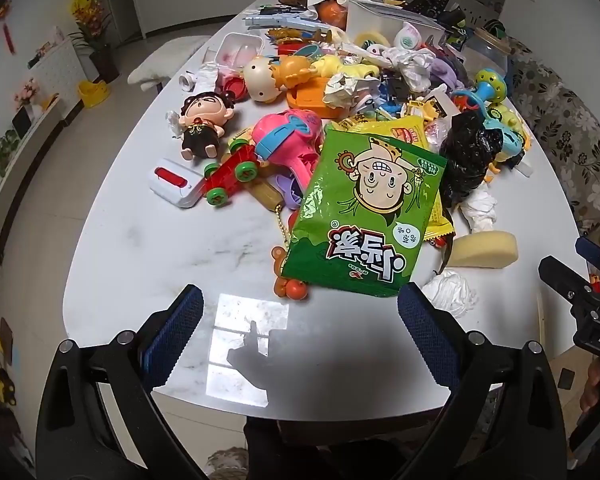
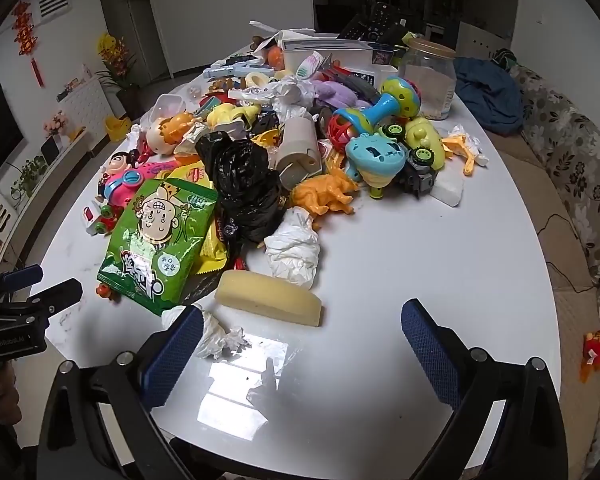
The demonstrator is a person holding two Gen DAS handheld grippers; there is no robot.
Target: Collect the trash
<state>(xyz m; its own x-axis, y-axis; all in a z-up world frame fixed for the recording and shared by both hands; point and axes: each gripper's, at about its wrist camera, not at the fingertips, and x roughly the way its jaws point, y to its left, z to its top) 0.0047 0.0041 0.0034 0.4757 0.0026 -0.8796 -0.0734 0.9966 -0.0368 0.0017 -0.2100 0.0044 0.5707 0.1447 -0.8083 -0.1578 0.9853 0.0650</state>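
A green snack bag (image 1: 364,216) lies at the near edge of a pile of toys and trash on the white table (image 1: 172,248); it also shows in the right wrist view (image 2: 160,240). A black plastic bag (image 2: 240,188), crumpled white tissues (image 2: 294,246) and a small tissue wad (image 2: 220,336) lie near a yellow sponge (image 2: 268,298). My left gripper (image 1: 300,332) is open and empty, just short of the snack bag. My right gripper (image 2: 302,346) is open and empty, its left finger beside the small tissue wad.
Toys fill the table's middle: a doll (image 1: 200,124), a red toy car (image 1: 230,172), a pink toy (image 1: 288,140), an orange dinosaur (image 2: 326,196), a blue rattle (image 2: 380,108), a glass jar (image 2: 430,78). A floral sofa (image 2: 572,160) stands right.
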